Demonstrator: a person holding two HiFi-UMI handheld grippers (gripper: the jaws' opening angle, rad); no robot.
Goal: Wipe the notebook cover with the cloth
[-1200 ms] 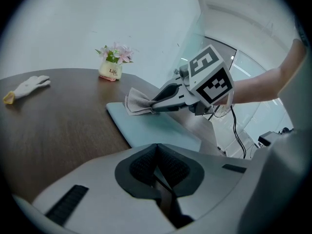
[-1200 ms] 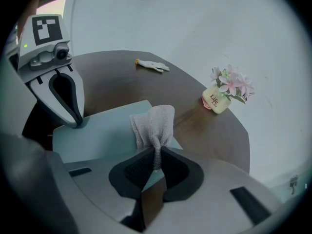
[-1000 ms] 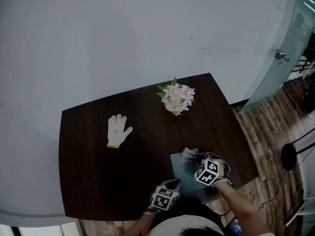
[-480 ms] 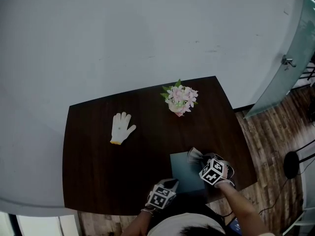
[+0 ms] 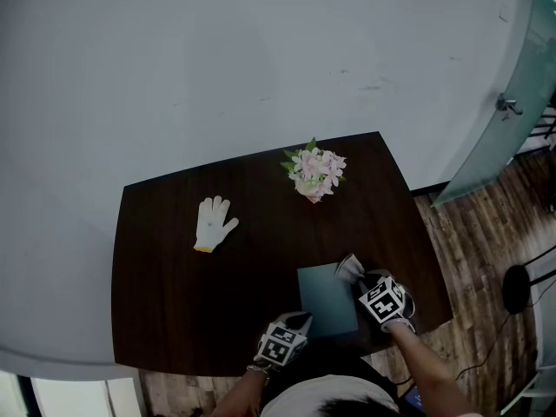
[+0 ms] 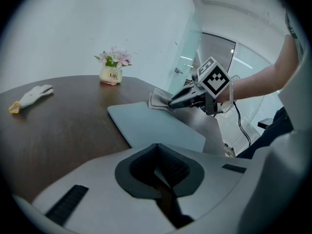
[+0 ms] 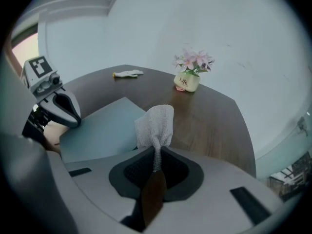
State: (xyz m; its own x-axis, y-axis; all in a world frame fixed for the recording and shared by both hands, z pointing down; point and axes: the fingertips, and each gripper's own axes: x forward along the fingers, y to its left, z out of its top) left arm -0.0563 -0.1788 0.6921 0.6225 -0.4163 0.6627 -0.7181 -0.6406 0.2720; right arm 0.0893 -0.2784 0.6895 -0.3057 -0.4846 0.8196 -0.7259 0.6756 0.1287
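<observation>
Right gripper view: my right gripper (image 7: 155, 152) is clamped on the cloth (image 7: 156, 123), a white bunch standing out past the jaw tips. My left gripper (image 6: 158, 167) has its jaws together with nothing between them. The notebook (image 5: 327, 300) lies flat on the desk (image 5: 174, 302), close to the front edge and towards the front right corner. The cloth sits at the cover's far right corner. Whether it presses on the cover I cannot tell. The left gripper stands at the notebook's near left corner, by the front edge of the desk; contact with the cover is not confirmed. Judgement: the wiping step is in hand, with the cloth at one end of a stroke. The next move calls for lowering the cloth firmly and drawing it across the cover towards the left edge, with the left gripper steadying the notebook.
</observation>
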